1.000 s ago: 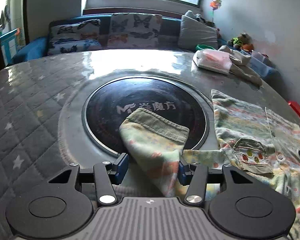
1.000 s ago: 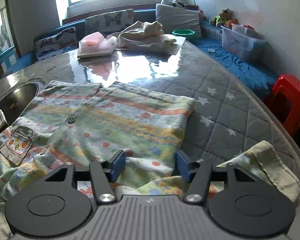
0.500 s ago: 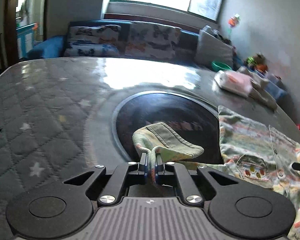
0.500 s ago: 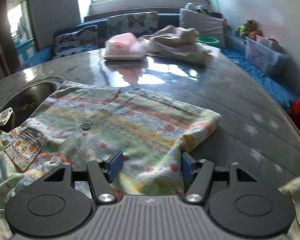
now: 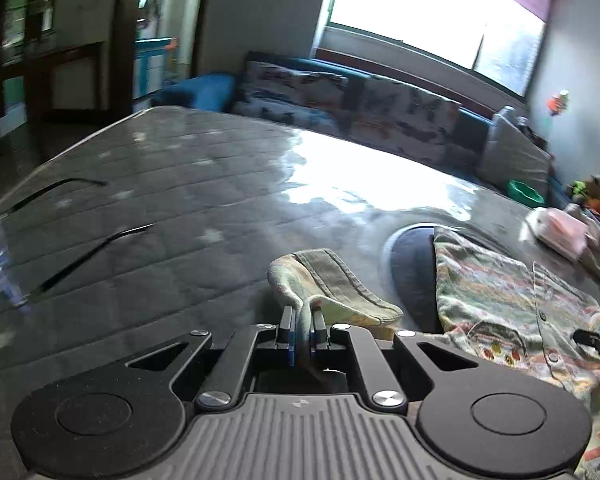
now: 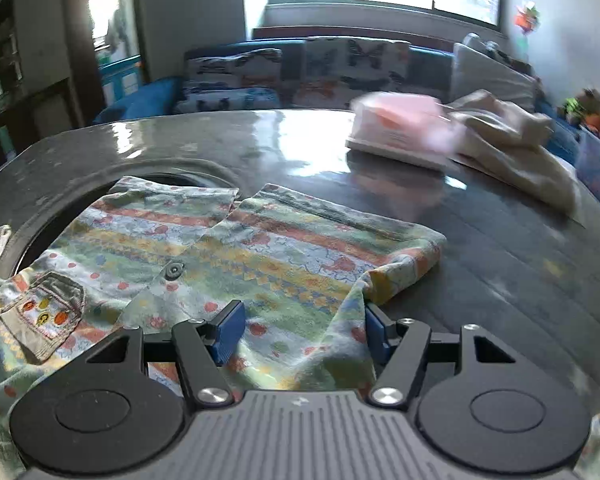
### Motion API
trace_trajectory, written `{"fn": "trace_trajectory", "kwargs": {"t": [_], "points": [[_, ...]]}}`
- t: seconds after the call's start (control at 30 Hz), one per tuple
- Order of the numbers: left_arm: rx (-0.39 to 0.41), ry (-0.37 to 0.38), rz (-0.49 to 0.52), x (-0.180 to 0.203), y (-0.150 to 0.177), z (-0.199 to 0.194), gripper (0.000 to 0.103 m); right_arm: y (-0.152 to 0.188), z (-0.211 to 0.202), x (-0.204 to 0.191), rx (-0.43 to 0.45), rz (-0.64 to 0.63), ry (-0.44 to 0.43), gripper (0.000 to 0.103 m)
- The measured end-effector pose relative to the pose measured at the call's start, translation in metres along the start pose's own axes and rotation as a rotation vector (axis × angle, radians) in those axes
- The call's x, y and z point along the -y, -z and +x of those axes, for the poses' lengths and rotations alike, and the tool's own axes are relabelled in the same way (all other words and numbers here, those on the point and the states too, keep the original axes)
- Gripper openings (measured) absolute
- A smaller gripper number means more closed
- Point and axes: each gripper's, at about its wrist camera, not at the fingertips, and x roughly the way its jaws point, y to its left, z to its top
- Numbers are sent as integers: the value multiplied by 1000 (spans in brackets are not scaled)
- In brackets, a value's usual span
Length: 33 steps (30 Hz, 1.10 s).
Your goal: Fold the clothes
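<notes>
Your left gripper (image 5: 301, 332) is closed tight on the sleeve (image 5: 332, 284) of the shirt (image 6: 260, 256). The cloth is pinched between the two blue pads, and the ribbed cuff of the sleeve folds over just in front of them, above the grey quilted table (image 5: 160, 216).

The shirt lies spread on this table with its front side up. It has coloured stripes, a small pocket (image 6: 44, 320) with fruit pictures and a button (image 6: 175, 270) near the middle. One part of the shirt covers the edge of the dark round plate (image 5: 412, 264) that is set in the table top.

Your right gripper (image 6: 302, 330) is over the near part of the shirt. Its jaws stand apart, and a raised fold of the cloth is between them. The cloth reaches the pad on the right side, but the pad on the left side seems free, so I read it as open and not as a grip.

Farther on the table you see a pink packet (image 6: 400, 128) and just beside it a beige cloth (image 6: 516, 148). Behind the table is a blue sofa (image 6: 148, 98) with cushions, under the window.
</notes>
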Motion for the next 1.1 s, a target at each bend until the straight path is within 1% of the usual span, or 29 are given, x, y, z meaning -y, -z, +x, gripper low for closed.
{"fn": "trace_trajectory", "kwargs": {"t": [0.03, 0.1, 0.17, 0.23, 0.27, 0.33, 0.5, 0.6, 0.63, 0.67, 0.77, 0.87, 0.9, 0.93, 0.97, 1.1], "points": [[-5, -14, -9, -5, 2, -2, 7, -2, 4, -8, 1, -23, -9, 65], [-20, -35, -22, -15, 7, -7, 8, -5, 10, -22, 0, -81, -12, 70], [-38, -53, -31, -22, 13, -11, 8, -7, 14, -30, 1, -106, -28, 70], [-53, -67, -38, -26, 18, -16, 8, -12, 15, -29, -22, -114, -43, 70], [-57, -71, -38, -27, 21, -18, 8, -13, 13, -29, -30, -115, -51, 68], [-65, -82, -34, -28, 25, -22, 11, -12, 3, -31, -28, -132, -88, 68], [-81, -101, -28, -30, 26, -24, 15, 8, -20, -47, -39, -268, -155, 68], [-77, -115, -15, -27, 23, -27, 22, 24, -34, -52, -26, -342, -159, 69], [-74, -116, -13, -27, 23, -27, 23, 26, -39, -50, -17, -342, -158, 69], [-70, -116, -10, -27, 22, -28, 24, 25, -42, -46, -12, -322, -157, 69], [-50, -120, 0, -28, 18, -35, 32, 23, -53, -32, 6, -259, -153, 70], [-20, -128, 7, -26, 12, -42, 36, 19, -57, -15, 4, -191, -148, 68], [-10, -131, 8, -25, 10, -45, 40, 16, -55, -8, -1, -162, -144, 67], [-1, -132, 8, -24, 7, -46, 43, 12, -53, 1, -5, -112, -147, 67], [9, -132, 10, -23, 4, -48, 43, 8, -50, 9, -10, -54, -160, 64], [23, -141, 20, -20, -3, -49, 46, -9, -32, 46, -24, 196, -202, 58]]}}
